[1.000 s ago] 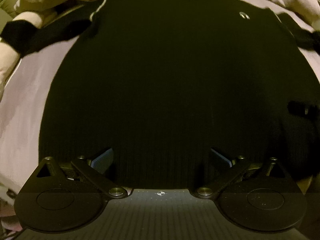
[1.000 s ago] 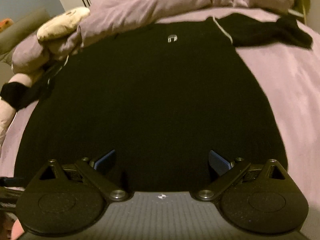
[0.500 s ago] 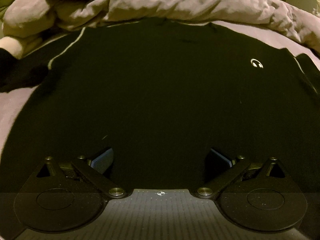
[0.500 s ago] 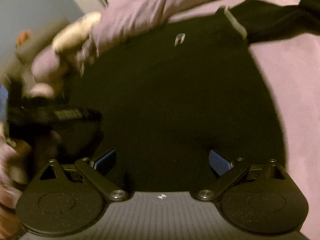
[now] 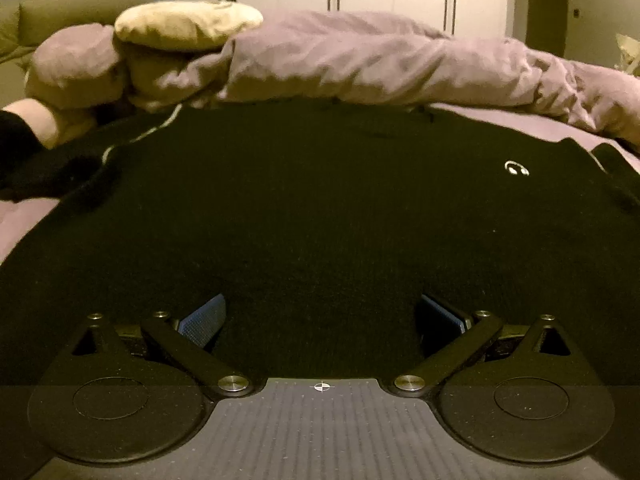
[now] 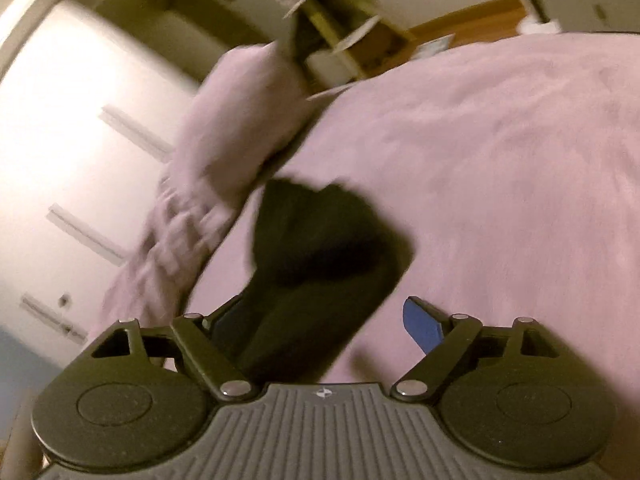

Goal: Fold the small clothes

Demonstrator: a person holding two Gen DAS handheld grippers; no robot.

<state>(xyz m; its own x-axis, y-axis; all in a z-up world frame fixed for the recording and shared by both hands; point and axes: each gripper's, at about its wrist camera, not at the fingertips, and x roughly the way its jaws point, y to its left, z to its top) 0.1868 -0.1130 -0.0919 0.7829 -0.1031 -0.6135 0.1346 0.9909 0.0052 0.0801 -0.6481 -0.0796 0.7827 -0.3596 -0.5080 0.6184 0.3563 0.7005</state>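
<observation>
Swinging off the torso since a moment ago, the right gripper now faces the lilac bedsheet, jaws wide, the black knit sweater's sleeve lying between them, ungripped. Spread flat, that black knit sweater fills the bed ahead of the wide-open, empty left gripper.
</observation>
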